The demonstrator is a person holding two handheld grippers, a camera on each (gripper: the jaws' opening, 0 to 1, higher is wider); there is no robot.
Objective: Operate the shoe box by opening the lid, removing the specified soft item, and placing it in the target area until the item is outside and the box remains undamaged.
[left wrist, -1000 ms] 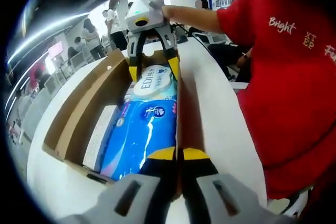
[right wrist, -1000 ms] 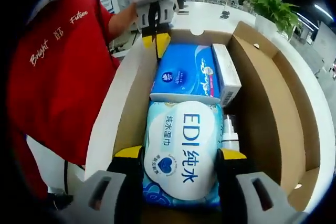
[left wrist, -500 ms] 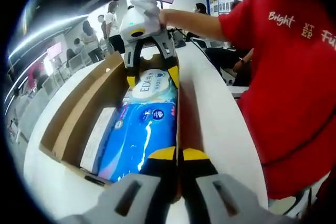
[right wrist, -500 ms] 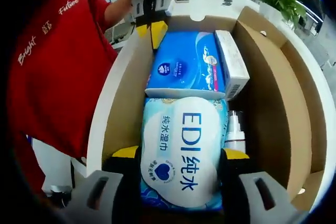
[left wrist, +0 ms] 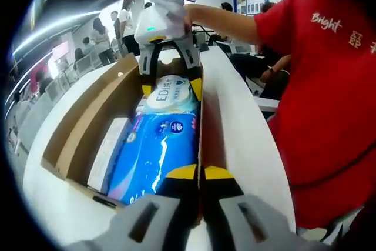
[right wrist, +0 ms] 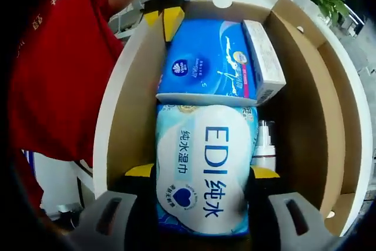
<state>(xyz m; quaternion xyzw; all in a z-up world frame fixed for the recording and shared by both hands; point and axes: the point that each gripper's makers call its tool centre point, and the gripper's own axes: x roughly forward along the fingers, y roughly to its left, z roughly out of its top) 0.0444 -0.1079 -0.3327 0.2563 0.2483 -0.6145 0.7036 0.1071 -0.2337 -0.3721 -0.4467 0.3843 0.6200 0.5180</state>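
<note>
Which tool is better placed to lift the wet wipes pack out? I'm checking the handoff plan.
Right. The right tool already straddles the EDI wipes pack inside the shoe box, its jaws on both sides. The left tool is clamped shut on the box wall, steadying it.

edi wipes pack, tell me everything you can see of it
The EDI wipes pack is a soft, glossy plastic pouch, pale blue with a large white oval label printed "EDI" and Chinese characters, plus a small blue heart emblem. It lies flat, label up, at one end of the open cardboard shoe box. The right gripper straddles it, one yellow-tipped finger against each long side. Its far end meets the blue tissue pack, and a small white bottle sits beside it.
</note>
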